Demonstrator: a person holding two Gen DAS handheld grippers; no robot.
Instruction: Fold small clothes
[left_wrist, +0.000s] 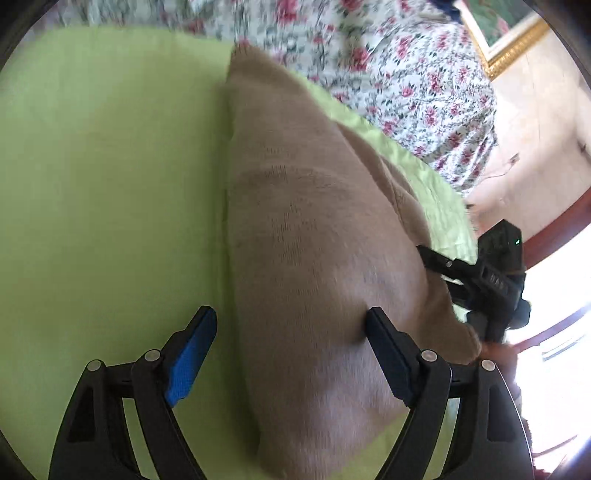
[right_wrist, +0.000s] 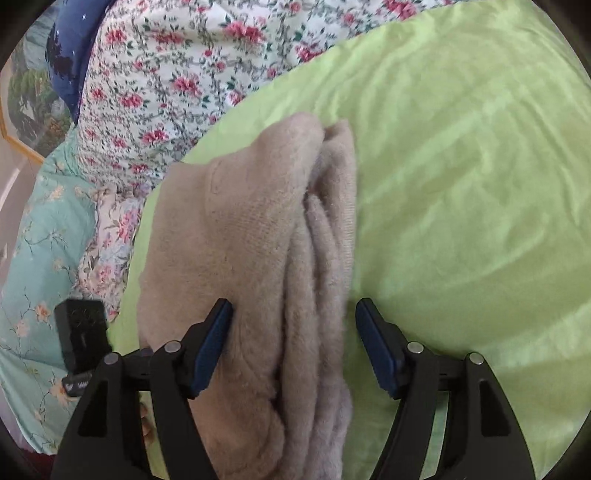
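Note:
A beige knitted garment lies folded in a long bundle on a lime-green sheet. My left gripper stands open over its near end, one blue pad over the sheet and the other resting on the knit. In the right wrist view the garment's stacked folded edges run between the jaws of my right gripper, which is open and straddles the bundle without pinching it. The right gripper also shows at the garment's far edge in the left wrist view.
Floral bedding and a teal flowered quilt border the green sheet. A dark blue cloth lies at the back. A gold-framed picture hangs on the wall. The left gripper's black body shows at the left edge.

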